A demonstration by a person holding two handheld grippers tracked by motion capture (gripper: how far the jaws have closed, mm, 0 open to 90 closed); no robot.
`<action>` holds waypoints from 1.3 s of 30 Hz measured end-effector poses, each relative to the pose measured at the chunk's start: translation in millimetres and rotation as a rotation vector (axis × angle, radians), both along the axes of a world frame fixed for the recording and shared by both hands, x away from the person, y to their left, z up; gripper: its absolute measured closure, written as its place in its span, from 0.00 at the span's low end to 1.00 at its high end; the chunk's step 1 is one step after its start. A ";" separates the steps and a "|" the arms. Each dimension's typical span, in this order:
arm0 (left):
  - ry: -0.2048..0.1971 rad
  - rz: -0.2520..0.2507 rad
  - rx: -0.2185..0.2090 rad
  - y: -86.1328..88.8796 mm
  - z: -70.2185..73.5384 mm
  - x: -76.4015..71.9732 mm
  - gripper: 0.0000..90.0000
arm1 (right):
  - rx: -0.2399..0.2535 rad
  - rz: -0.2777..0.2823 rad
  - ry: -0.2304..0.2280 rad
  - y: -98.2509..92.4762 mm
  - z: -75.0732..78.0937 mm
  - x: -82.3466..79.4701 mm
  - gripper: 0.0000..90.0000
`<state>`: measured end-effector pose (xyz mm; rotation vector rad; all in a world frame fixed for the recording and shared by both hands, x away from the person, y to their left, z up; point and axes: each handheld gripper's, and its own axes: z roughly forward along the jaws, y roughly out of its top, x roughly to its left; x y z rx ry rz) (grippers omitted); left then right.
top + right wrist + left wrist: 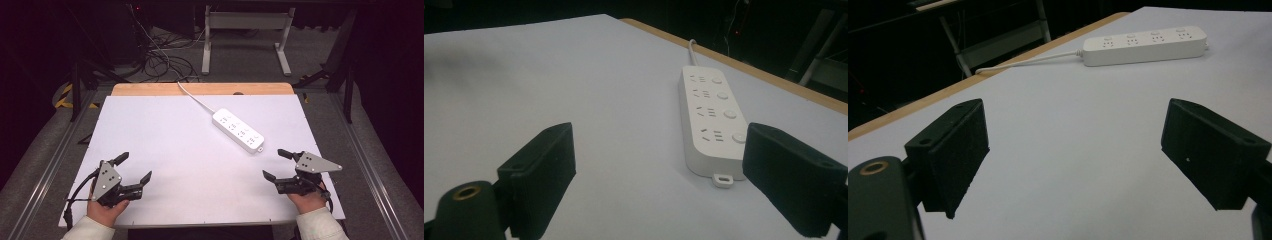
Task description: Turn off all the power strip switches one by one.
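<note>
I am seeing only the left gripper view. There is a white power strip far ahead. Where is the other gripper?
Observer: The right gripper hovers near the table's right front edge, jaws wide open.
Operator: Which gripper is nearer to the strip?
Observer: The right one; the power strip lies just beyond it. The left gripper is farther off.
Operator: Where does the cord go?
Observer: The cord runs off over the table's far edge.
</note>
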<state>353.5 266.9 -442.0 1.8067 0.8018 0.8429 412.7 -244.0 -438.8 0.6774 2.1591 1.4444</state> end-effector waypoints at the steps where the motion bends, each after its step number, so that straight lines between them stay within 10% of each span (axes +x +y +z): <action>1: -0.001 0.000 0.002 0.1 0.1 -0.1 0.14 | 0.000 0.000 0.000 0.0 0.0 0.0 0.16; 19: -0.004 0.007 0.004 0.2 0.0 -0.5 0.14 | -0.026 0.006 0.013 3.9 4.2 1.1 0.43; 28: -0.006 0.014 0.006 -0.3 -0.3 -0.4 0.14 | -0.070 -0.057 0.022 9.5 12.1 10.8 0.98; 39: -0.008 0.014 0.016 0.6 -0.4 0.4 0.14 | -0.073 -0.043 0.085 19.7 23.1 36.4 1.00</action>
